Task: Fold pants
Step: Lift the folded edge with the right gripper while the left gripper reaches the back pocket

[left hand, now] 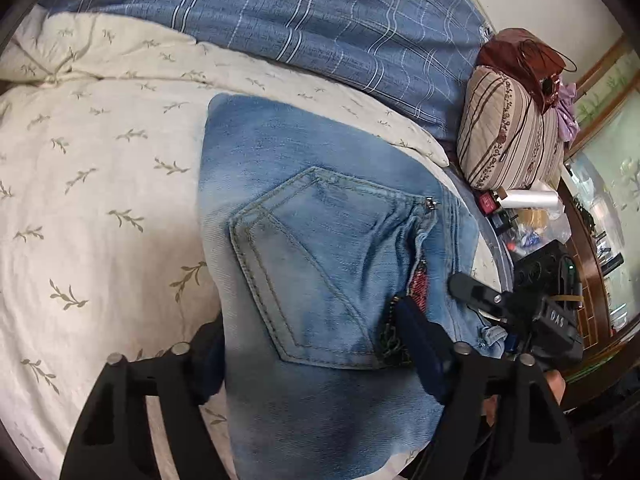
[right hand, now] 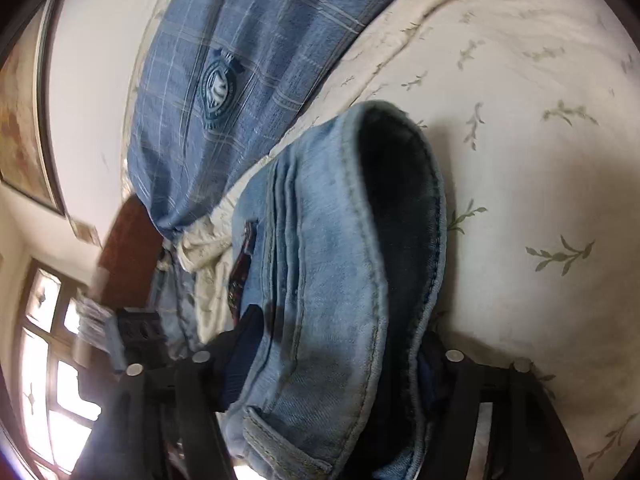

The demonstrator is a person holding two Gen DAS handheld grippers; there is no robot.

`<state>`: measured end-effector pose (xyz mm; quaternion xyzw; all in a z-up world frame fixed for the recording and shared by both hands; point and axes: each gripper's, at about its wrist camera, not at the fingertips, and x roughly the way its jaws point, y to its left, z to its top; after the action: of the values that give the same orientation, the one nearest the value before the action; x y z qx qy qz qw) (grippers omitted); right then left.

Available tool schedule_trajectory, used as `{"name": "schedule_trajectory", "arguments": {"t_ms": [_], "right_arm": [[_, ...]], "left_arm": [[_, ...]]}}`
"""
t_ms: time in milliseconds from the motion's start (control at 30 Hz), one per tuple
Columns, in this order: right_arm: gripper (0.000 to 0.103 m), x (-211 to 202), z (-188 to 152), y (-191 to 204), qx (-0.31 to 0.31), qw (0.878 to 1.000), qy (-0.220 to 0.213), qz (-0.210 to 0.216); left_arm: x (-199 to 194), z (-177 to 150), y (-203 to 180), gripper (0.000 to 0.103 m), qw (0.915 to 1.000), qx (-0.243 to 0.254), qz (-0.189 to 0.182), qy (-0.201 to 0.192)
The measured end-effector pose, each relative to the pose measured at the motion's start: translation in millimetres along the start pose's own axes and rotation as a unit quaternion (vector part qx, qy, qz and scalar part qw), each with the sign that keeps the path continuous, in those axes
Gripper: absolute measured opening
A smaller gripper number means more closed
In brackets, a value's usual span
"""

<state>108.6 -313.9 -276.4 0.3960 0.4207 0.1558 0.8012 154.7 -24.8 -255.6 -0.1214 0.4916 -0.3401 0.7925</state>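
Light blue jeans (left hand: 312,248) lie folded on the cream leaf-print quilt (left hand: 100,160), back pocket up. My left gripper (left hand: 316,356) straddles the near part of the jeans, its fingers (left hand: 420,336) on either side of the denim and shut on it. The right gripper (left hand: 480,292) shows at the jeans' right edge. In the right wrist view the waistband (right hand: 340,280) fills the space between my right gripper's (right hand: 332,356) fingers (right hand: 244,344), which are shut on it. The dark inside of the waist opening faces the camera.
A blue plaid blanket (left hand: 320,28) lies at the back of the bed. A striped pillow (left hand: 508,128) with a red bag (left hand: 520,56) on it stands at the right. A cluttered wooden bedside shelf (left hand: 560,240) runs along the right edge. The blanket also shows in the right wrist view (right hand: 224,80).
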Motion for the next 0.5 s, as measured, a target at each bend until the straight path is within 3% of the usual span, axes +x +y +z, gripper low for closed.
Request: {"name": "schedule_trajectory", "arguments": {"t_ms": [233,267,333,500], "right_arm": [[0.058,-11,-1,15,-0.035,0.999,-0.037,0.002],[0.058,-12,-2,19,-0.043,0.998,-0.042,0.002],[0.058,-15,-2,28,-0.061,0.997,-0.054,0.006],[0.058,-23,-2,45,-0.094,0.992,-0.089,0.014]], "left_arm": [[-13,3,-20,0.065,0.9992,0.030,0.016,-0.019],[-15,4,-23,0.057,0.9990,0.035,0.015,-0.023],[-21,6,-31,0.053,0.9981,0.050,0.022,-0.029],[-33,10,-47,0.053,0.9956,0.077,0.033,-0.044]]}}
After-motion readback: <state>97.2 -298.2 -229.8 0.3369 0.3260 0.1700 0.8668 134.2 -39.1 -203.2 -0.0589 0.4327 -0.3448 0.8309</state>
